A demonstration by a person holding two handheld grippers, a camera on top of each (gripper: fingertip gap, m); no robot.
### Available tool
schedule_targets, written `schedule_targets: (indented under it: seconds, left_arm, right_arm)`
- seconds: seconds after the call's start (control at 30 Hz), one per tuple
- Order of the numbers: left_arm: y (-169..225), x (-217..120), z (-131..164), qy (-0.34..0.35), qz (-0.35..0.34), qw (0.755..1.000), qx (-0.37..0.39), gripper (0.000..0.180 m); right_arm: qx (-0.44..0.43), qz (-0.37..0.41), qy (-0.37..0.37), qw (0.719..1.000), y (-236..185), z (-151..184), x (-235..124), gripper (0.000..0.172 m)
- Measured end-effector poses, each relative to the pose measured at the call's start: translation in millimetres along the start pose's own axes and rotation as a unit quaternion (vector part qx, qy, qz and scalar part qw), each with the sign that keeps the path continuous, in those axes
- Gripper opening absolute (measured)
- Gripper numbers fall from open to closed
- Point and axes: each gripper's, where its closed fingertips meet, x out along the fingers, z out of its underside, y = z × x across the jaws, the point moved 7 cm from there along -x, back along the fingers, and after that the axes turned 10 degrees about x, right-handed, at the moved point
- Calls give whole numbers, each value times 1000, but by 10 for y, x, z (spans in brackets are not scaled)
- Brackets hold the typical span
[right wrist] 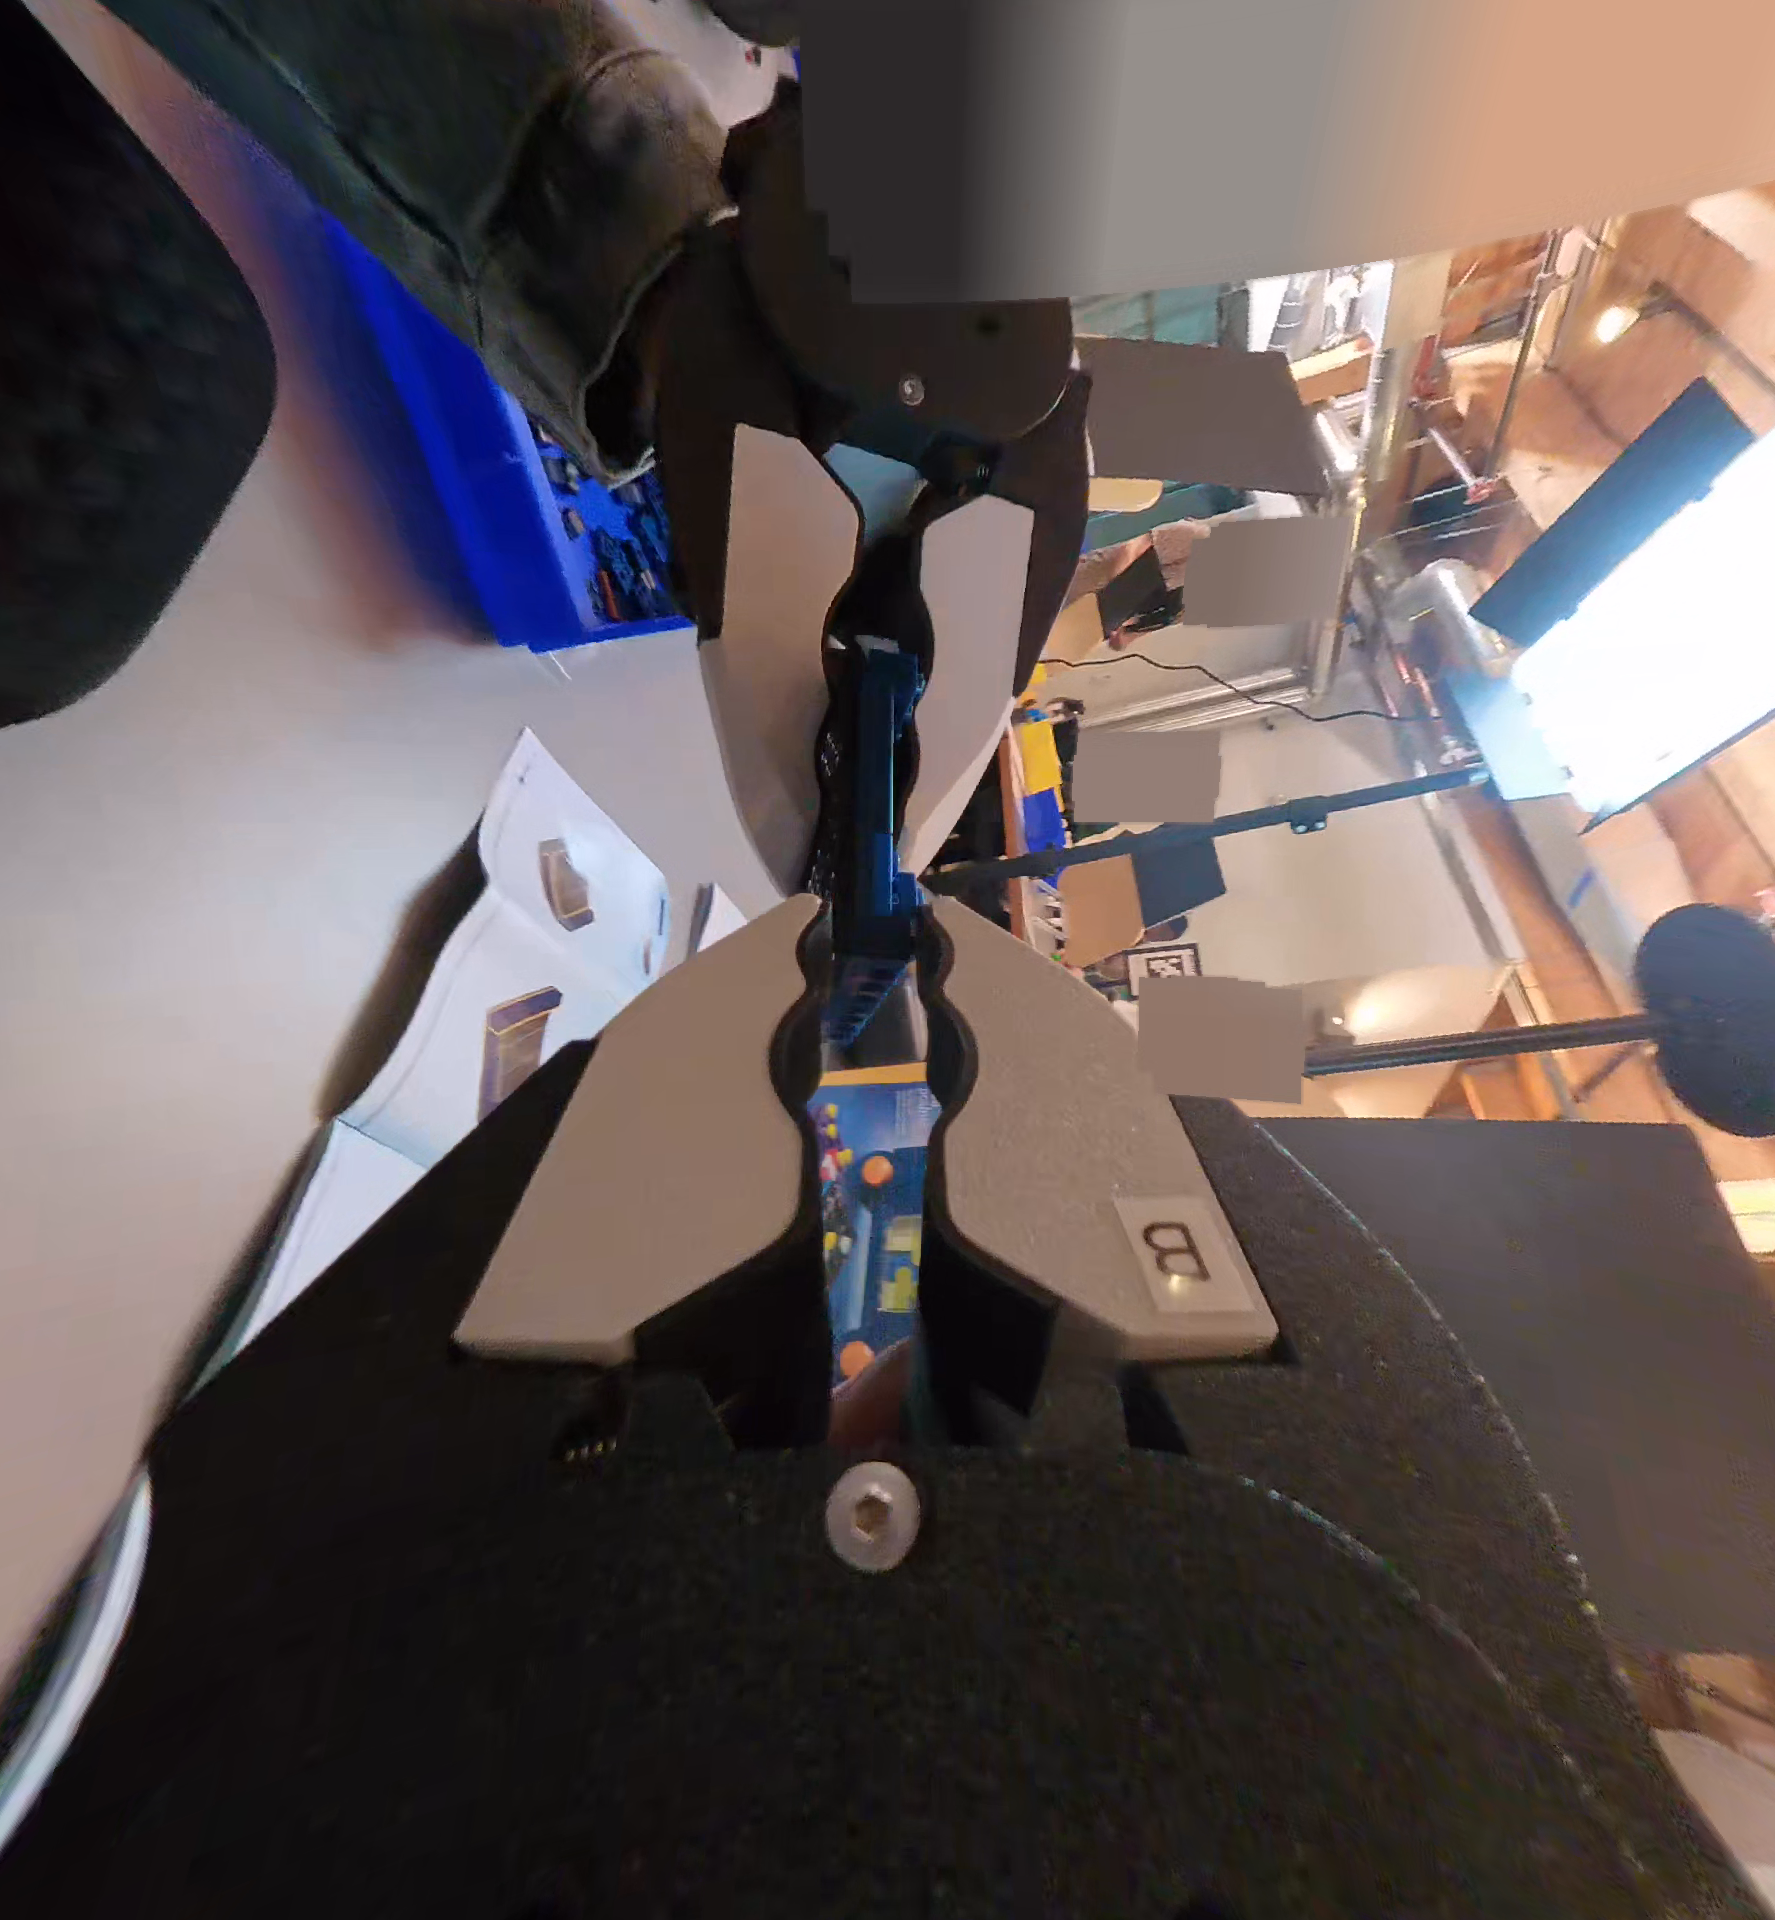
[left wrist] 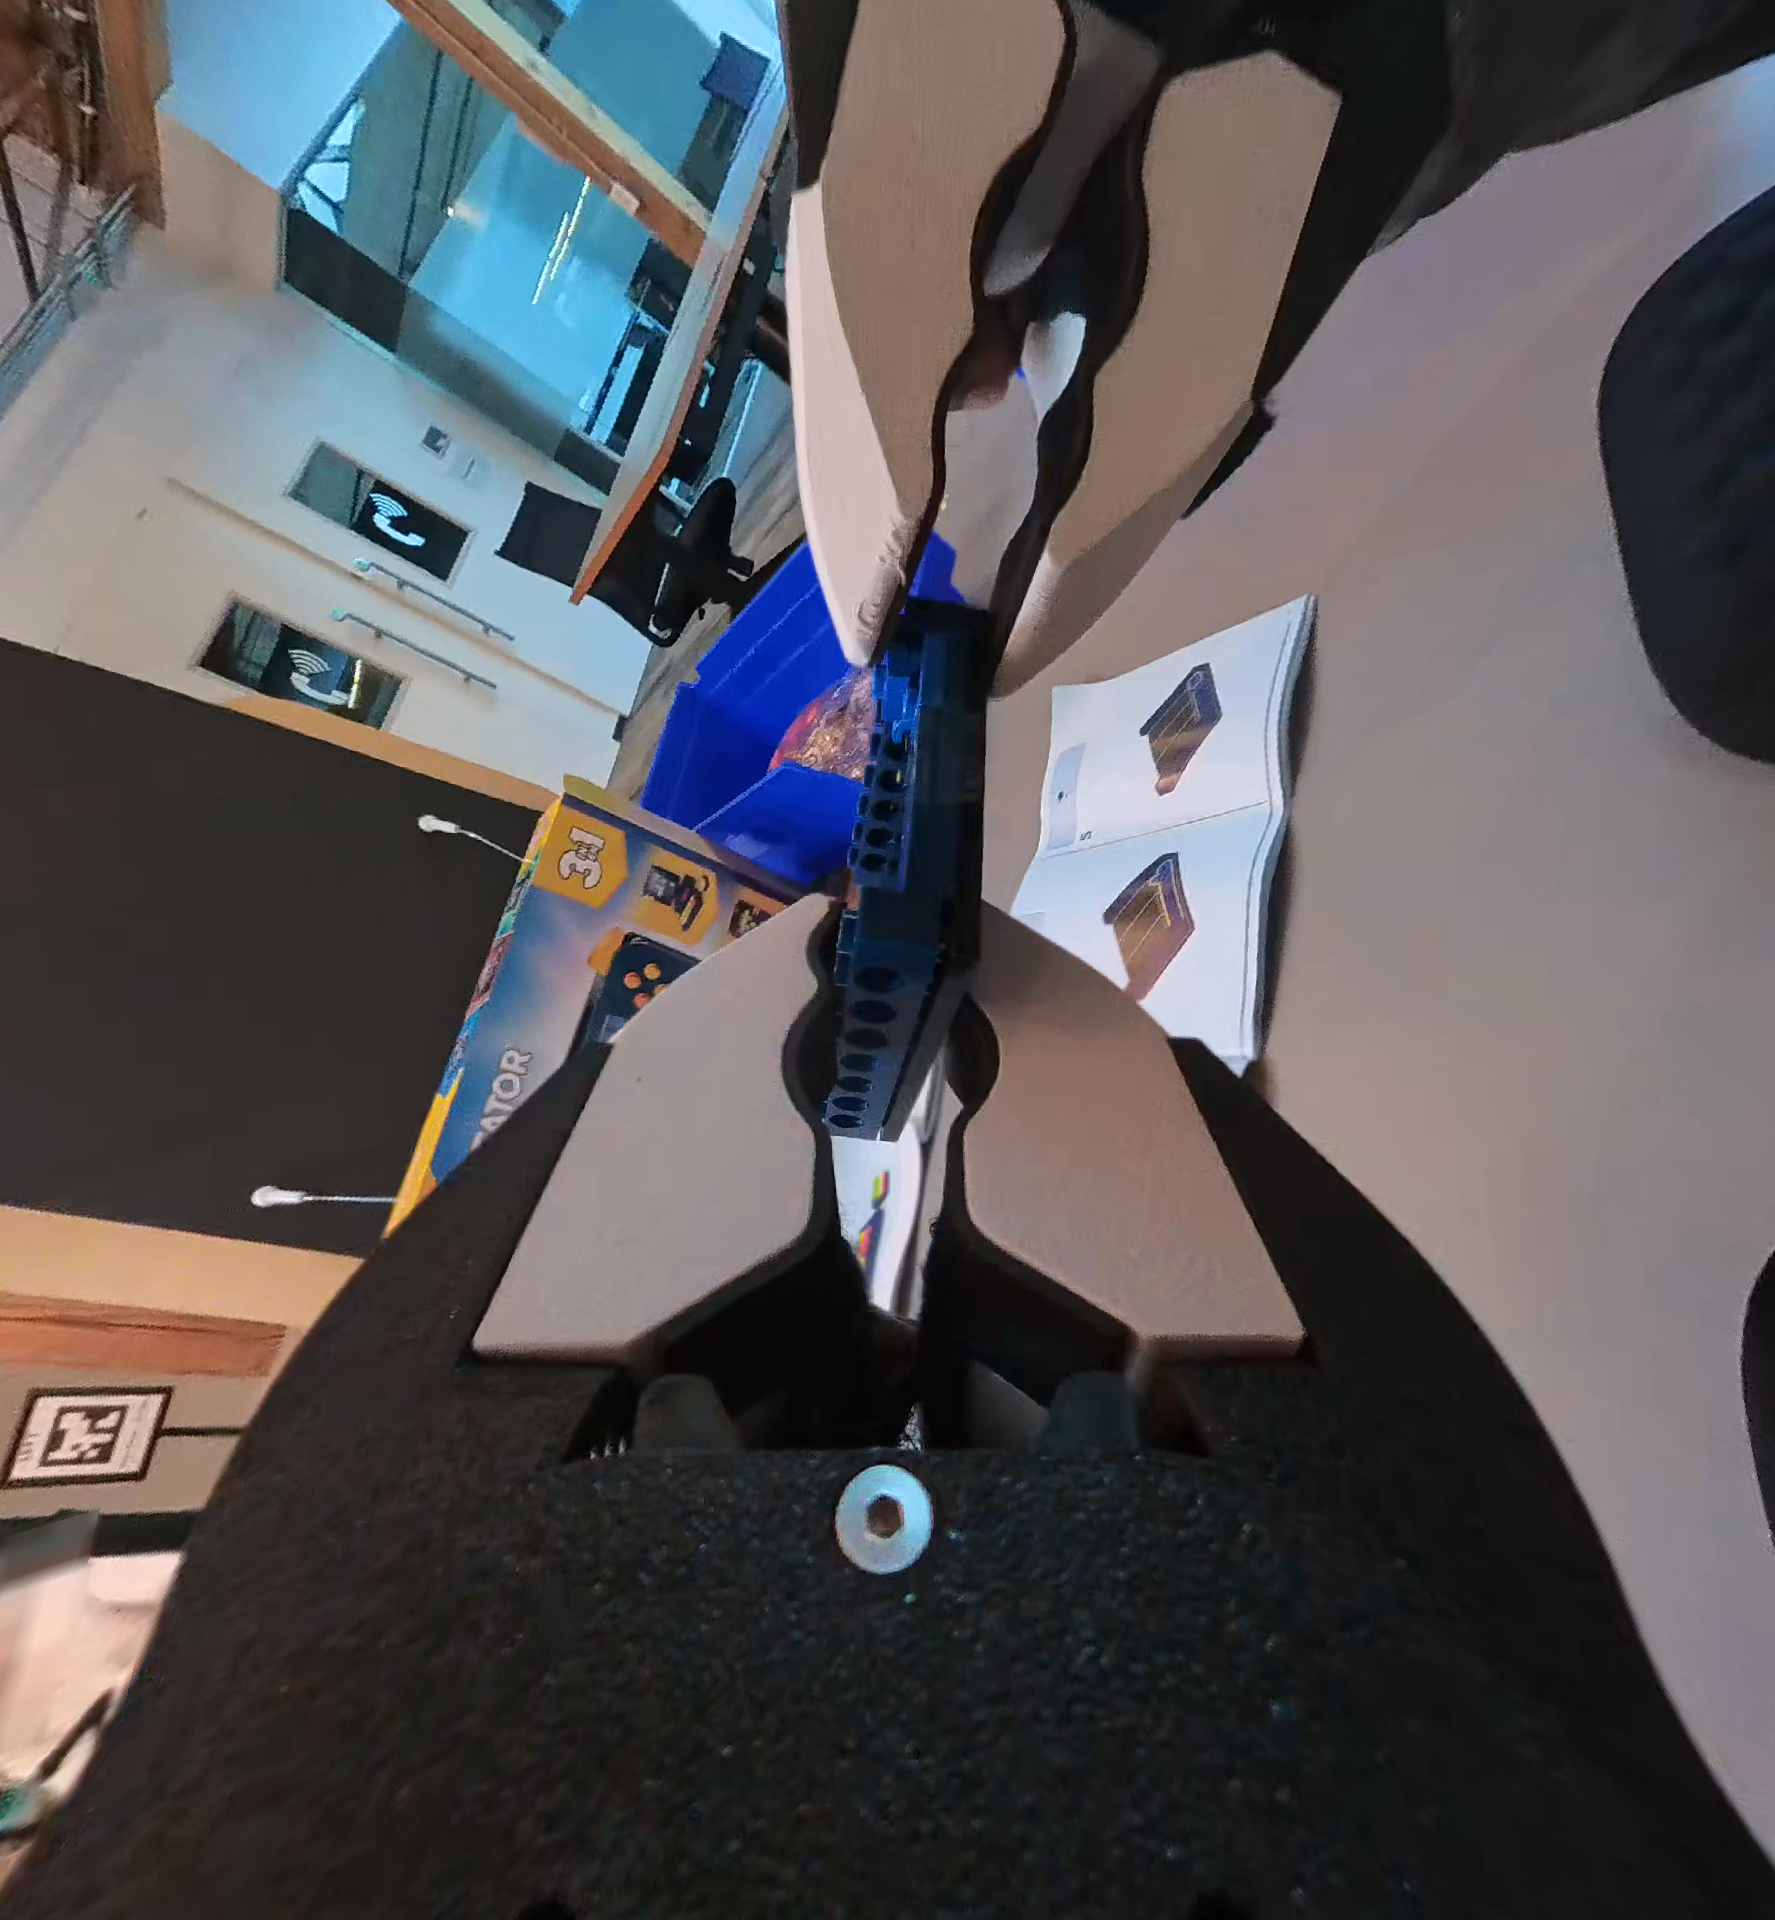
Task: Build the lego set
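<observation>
Both sets of fingers pinch one blue brick assembly [left wrist: 904,914] mid-air above the tabletop [left wrist: 1465,582], left gripper [left wrist: 898,920] and right gripper [right wrist: 867,914] at opposite ends. Risk, I'd say: uneven pull pops bricks apart or twists it loose.

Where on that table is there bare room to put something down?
The pale table is bare beyond the open booklet, up to the dark pads at its edge. It is crowded on the booklet's other side: a blue bin and a colourful box stand together. Both hand-held grippers grip a blue brick piece above it.
</observation>
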Motion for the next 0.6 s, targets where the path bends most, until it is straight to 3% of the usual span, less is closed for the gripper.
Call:
schedule_targets:
  seconds: [0.6]
  left_arm:
    - [-181, -27, -149, -50, -89, 984, 145, 15]
  right_arm:
    - [-75, 87, 12, 993, 99, -4, -39, 15]
